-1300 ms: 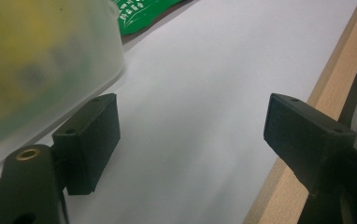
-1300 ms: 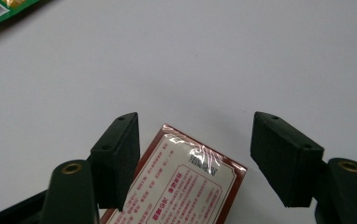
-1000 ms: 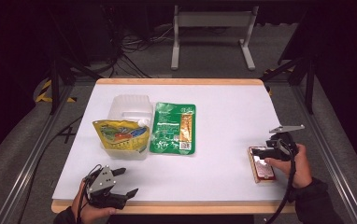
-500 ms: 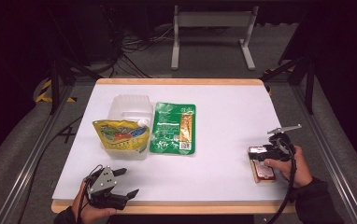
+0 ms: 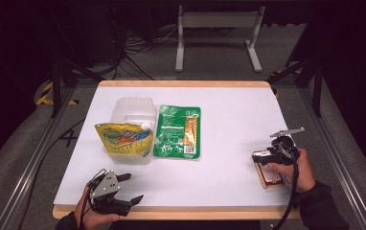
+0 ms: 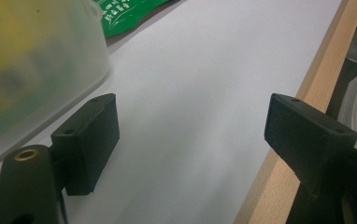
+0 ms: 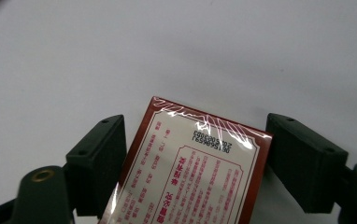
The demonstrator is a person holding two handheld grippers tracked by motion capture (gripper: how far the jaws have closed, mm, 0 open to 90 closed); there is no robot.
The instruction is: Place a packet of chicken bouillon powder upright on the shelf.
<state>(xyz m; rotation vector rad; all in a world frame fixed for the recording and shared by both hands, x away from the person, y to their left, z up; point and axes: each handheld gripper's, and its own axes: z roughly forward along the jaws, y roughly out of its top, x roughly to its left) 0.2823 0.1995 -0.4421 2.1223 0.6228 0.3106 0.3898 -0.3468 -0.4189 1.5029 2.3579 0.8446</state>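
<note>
Near the surface's point(image 5: 229, 124) right edge the right gripper point(image 7: 195, 154) straddles a red packet point(image 7: 190, 172), jaws not clearly clenched, while the left gripper point(image 6: 190, 140) idles released by the front edge.

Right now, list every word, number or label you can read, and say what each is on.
"9615606591": my best reading of the upside-down digits on the red-bordered box, uncertain.
Second digit line beneath it: too blurred.
Red characters on the box: too small to read.
Green packet: white print and barcode, illegible.
Yellow pouch: picture only, no readable text.
</note>
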